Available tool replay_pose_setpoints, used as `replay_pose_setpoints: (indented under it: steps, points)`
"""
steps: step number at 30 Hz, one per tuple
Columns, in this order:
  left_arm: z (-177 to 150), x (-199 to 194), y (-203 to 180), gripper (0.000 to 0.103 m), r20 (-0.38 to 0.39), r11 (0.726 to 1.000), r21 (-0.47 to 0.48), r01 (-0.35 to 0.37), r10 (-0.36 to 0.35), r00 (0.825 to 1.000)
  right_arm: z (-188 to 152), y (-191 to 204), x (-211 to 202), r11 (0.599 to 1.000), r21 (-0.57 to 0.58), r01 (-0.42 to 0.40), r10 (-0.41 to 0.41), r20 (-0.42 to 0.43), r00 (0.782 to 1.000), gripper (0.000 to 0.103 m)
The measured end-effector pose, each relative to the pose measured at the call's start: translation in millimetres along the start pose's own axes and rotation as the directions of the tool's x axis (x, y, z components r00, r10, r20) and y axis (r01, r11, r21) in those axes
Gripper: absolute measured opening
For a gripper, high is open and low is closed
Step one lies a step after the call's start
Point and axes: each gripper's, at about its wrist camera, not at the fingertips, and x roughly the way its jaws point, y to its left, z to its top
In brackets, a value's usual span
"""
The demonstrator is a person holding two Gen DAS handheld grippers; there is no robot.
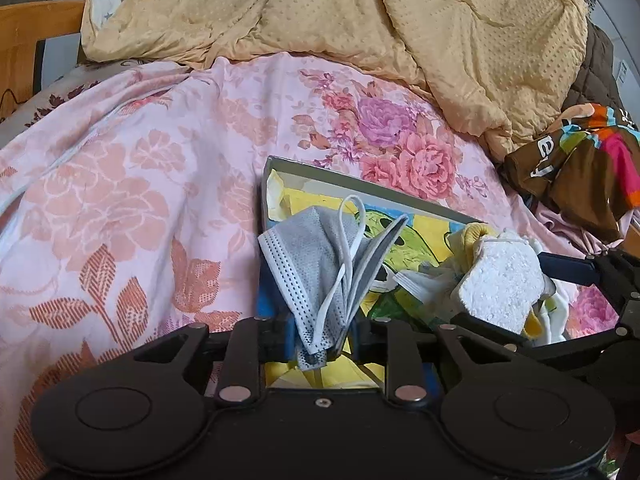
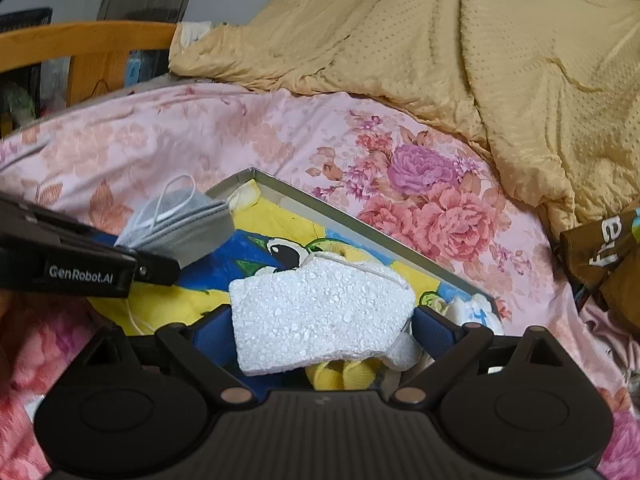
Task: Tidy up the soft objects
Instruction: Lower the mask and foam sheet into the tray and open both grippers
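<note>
Now left tongs (image 1: 320, 338) pinching grey mask (image 1: 320, 264), right tongs (image 2: 320, 332) gripping foam (image 2: 320, 312)

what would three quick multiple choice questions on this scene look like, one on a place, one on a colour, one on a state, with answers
1. Where does the shallow tray lie?
A. on the pink flowered bedspread
B. on a wooden floor
C. on a kitchen counter

2. What colour is the quilt heaped behind the tray?
A. dark green
B. pale yellow-tan
C. bright red

3. What is the state of the left gripper?
A. wide open with nothing in it
B. shut on a grey face mask
C. shut on a metal spoon

Answers:
1. A, the flowered bedspread surrounds the tray's rim on the sides that show.
2. B, its dotted fabric is pale yellow-tan in both views.
3. B, the grey face mask with its white ear loops sticks up from between the fingers, which pinch its lower end.
</note>
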Motion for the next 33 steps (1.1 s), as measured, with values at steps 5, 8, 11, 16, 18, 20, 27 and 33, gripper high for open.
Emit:
replay_pose_setpoints:
  steps: [5, 8, 11, 16, 18, 20, 27, 33]
  points:
    - [2, 1, -1, 0.028, -0.005, 1.000, -0.005, 0.005, -0.005, 1.000, 1, 3, -1, 0.999, -0.031, -0.007, 0.007, 0.001, 1.000, 0.097]
    - [2, 1, 0, 0.031, -0.007, 1.000, -0.018, 0.012, -0.012, 1.000, 1, 5, -1, 0.999, -0.046, -0.013, 0.013, 0.007, 1.000, 0.097]
    - [2, 0, 3, 0.035, -0.011, 0.999, -0.047, 0.026, -0.027, 1.000, 1, 9, -2, 0.998, -0.067, -0.005, 0.005, 0.006, 1.000, 0.097]
    - [2, -3, 3, 0.041, -0.019, 0.996, -0.071, 0.046, -0.047, 0.999, -1, 15, -4, 0.995, -0.105, 0.002, -0.002, -0.001, 1.000, 0.098]
    - [3, -4, 3, 0.044, -0.022, 0.995, -0.081, 0.052, -0.054, 0.998, 0, 18, -5, 0.993, -0.117, 0.006, -0.007, -0.003, 1.000, 0.098]
    - [4, -5, 4, 0.045, -0.023, 0.995, -0.088, 0.055, -0.057, 0.998, 1, 20, -5, 0.992, -0.128, 0.008, -0.009, -0.003, 1.000, 0.099]
    - [7, -9, 4, 0.053, -0.031, 0.992, -0.099, 0.072, -0.075, 0.997, 4, 29, -9, 0.984, -0.173, 0.029, -0.029, 0.002, 1.000, 0.102]
    - [8, -14, 3, 0.063, -0.030, 0.991, -0.101, 0.087, -0.091, 0.995, 3, 25, -17, 0.986, -0.162, 0.045, -0.043, 0.011, 0.999, 0.102]
